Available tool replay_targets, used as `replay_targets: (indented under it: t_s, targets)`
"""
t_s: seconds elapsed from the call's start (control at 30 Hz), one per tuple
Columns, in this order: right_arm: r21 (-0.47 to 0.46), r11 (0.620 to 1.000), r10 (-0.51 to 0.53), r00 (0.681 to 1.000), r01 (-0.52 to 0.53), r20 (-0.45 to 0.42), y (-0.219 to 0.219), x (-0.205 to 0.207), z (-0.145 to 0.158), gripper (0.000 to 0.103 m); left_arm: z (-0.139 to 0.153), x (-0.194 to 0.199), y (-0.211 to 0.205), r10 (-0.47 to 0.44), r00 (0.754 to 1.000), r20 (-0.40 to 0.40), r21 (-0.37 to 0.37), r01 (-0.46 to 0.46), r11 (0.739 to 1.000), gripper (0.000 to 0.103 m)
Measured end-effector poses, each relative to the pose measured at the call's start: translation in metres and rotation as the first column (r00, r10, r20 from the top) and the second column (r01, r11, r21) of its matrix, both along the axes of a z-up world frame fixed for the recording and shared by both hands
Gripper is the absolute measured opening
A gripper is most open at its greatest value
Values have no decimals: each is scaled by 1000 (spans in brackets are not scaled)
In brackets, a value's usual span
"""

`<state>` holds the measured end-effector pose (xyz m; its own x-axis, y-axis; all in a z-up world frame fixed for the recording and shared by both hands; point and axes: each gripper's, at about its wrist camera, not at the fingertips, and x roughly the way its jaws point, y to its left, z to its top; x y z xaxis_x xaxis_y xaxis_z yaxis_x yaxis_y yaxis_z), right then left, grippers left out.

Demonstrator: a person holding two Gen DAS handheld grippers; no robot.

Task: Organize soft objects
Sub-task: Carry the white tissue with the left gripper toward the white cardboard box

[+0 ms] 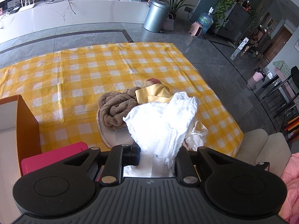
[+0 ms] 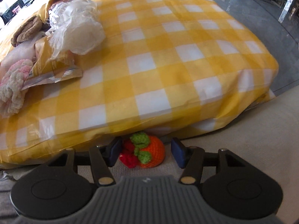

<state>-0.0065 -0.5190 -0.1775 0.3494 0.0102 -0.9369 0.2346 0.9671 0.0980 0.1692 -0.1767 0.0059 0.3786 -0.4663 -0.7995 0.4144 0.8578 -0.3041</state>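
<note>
My left gripper (image 1: 158, 155) is shut on a white cloth (image 1: 164, 117), which bunches up out of its jaws above the yellow checked tablecloth (image 1: 93, 71). Behind the cloth lie a brown towel (image 1: 115, 110) and a yellow cloth (image 1: 149, 95). My right gripper (image 2: 147, 154) points down, open, over a beige cushion (image 2: 243, 130) just below the table's edge. A crocheted orange fruit with green leaves (image 2: 155, 156) and a red crocheted piece (image 2: 129, 159) sit between its blue pads (image 2: 177, 154). The right pad stands apart from the fruit.
An orange box (image 1: 24, 123) and a pink item (image 1: 54, 156) stand at the table's left. The pile also holds a clear plastic bag (image 2: 82, 22), a yellow packet (image 2: 54, 65) and a pink-white knitted piece (image 2: 13, 82). Pink fabric (image 1: 291, 186) shows at the right edge.
</note>
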Motion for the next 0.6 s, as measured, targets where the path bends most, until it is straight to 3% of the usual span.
replay_targets:
  t_s: [0.1, 0.27, 0.43, 0.6]
  targets:
    - [7, 1000, 7, 1000, -7, 16, 1, -1, -2, 49, -1, 0, 4, 14, 1000, 0, -1, -14, 1000, 20]
    - [-29, 998, 55, 998, -54, 27, 10, -8, 10, 48, 0, -5, 8, 33, 999, -8, -31, -33, 999, 20]
    - [-71, 997, 8, 996, -2, 94, 0, -22, 49, 48, 9, -14, 12, -8, 1000, 2, -130, 8, 992, 20]
    - [-84, 994, -49, 979, 67, 197, -11, -34, 94, 48, 29, -29, 18, -18, 997, 75, -136, 29, 990, 19]
